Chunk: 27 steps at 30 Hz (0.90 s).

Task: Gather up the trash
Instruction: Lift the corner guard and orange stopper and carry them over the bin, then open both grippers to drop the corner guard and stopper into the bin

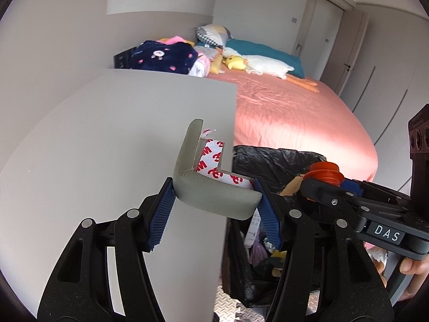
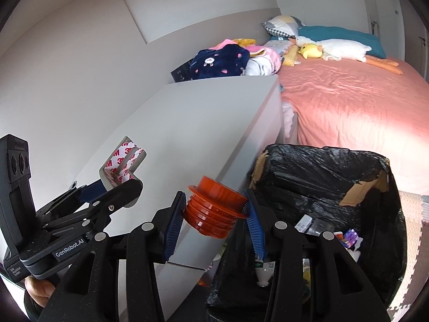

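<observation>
Now my left claw (image 1: 214, 201) clamps a grey foam corner guard (image 1: 214, 193) over the desk's (image 1: 107, 134) right edge; my right claw (image 2: 214, 214) grips an orange threaded plug (image 2: 214, 209), seemingly beside the bin (image 2: 321, 166).

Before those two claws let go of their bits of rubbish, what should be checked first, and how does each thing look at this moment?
1. Left gripper grips the grey corner guard: ok.
2. Right gripper grips the orange plug: ok.
3. Trash bin open, black liner in place: ok.
4. Room left in the bin: ok, rubbish sits low inside.
5. Corner guard above the bin mouth: not ok, it hangs at the edge of the white cabinet.
6. Plug above the bin mouth: cannot tell, it seems just short of the rim.
</observation>
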{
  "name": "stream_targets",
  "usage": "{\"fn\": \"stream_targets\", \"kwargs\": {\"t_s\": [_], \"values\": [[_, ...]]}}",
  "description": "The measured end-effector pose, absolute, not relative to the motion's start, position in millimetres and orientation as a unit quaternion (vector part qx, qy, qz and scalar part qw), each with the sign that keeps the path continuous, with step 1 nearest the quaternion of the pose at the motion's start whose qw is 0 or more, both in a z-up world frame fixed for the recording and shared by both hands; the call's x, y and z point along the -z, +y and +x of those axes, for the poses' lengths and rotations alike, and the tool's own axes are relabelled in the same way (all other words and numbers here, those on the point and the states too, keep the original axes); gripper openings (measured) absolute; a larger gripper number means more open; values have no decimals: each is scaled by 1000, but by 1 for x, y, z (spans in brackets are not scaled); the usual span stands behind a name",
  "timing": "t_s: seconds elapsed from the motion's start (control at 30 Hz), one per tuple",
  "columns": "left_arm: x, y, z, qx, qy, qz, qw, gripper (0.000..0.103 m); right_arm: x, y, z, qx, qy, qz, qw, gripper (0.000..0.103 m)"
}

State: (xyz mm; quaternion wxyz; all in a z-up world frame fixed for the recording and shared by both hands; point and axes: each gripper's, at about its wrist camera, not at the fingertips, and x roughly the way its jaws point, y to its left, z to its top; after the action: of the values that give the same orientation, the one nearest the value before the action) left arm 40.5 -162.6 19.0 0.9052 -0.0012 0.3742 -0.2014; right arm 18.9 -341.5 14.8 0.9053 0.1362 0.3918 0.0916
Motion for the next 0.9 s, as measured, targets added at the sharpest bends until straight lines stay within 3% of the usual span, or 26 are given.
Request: {"fn": "stream_targets", "kwargs": {"t_s": [0.9], "values": [[-11,-275,9,321,383,54,864,58,-18,-458,-44,26,365,180,913,46]]}}
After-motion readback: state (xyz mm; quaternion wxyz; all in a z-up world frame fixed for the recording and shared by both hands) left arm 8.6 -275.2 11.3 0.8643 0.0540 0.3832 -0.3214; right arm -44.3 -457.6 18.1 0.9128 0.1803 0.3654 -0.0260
